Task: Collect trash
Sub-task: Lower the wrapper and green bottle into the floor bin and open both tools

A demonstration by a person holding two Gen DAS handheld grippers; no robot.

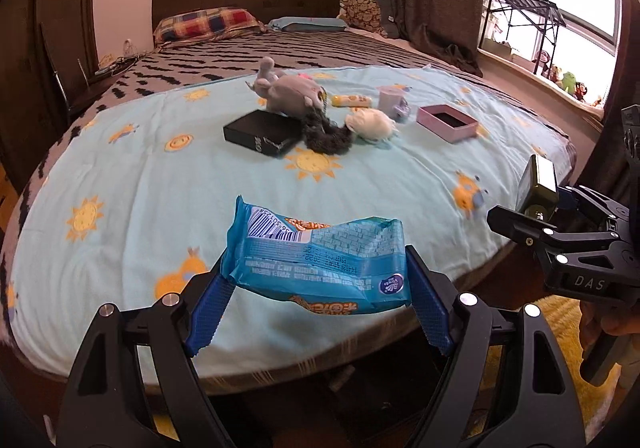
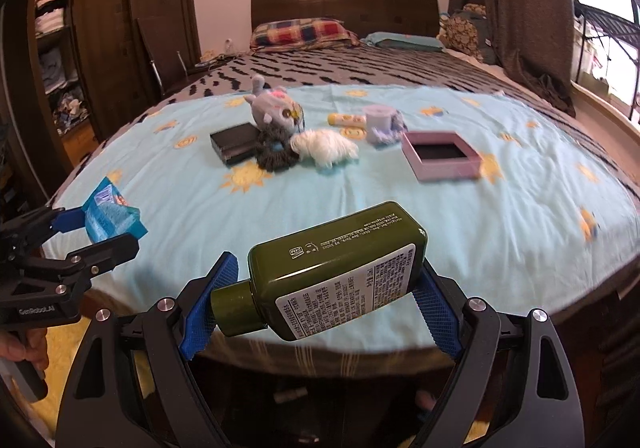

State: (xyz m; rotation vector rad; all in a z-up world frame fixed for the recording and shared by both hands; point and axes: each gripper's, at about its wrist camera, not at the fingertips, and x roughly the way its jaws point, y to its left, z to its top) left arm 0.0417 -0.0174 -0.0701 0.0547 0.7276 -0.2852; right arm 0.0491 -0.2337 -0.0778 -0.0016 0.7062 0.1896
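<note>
My left gripper (image 1: 318, 288) is shut on a blue snack wrapper (image 1: 316, 254) and holds it above the near edge of the bed. The wrapper also shows in the right wrist view (image 2: 110, 213), held at the left. My right gripper (image 2: 320, 300) is shut on a dark green bottle (image 2: 336, 268) with a white label, held sideways above the bed's near edge. The bottle (image 1: 538, 189) and right gripper (image 1: 528, 226) appear at the right of the left wrist view.
On the light blue sun-print sheet (image 2: 400, 199) lie a black box (image 2: 234, 143), a grey plush toy (image 2: 272, 109), a white fluffy item (image 2: 326, 147), a dark scrunchie (image 2: 274, 155), a yellow tube (image 2: 346, 119), a lilac cup (image 2: 378, 121) and an open pink box (image 2: 440, 155). Window at right, wardrobe at left.
</note>
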